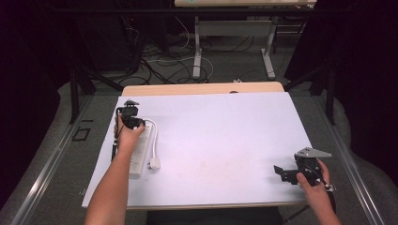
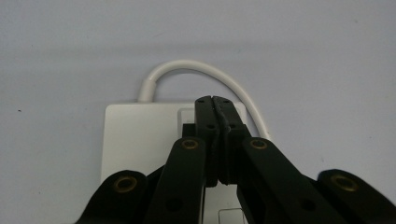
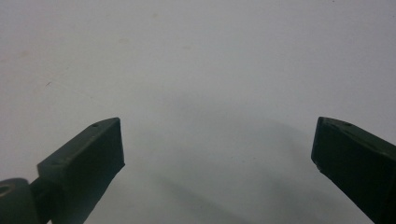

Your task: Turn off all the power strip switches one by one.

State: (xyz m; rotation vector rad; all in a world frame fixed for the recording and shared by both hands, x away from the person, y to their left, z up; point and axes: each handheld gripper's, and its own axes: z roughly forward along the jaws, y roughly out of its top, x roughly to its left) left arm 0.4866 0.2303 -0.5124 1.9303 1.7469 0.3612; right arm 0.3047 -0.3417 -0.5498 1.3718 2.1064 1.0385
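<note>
A white power strip lies lengthwise near the left edge of the white board. Its white cable loops off the far end and runs back to a plug beside it. My left gripper hangs over the strip's far end, pointing down. In the left gripper view the gripper is shut, jaws pressed together with nothing between them, their tips over the strip just short of the cable. My right gripper rests at the board's near right corner, open over bare white surface.
The white board lies on a wooden tabletop whose far edge shows behind it. Beyond the table, loose cables and the legs of another table stand on the floor. A black frame post rises at the left.
</note>
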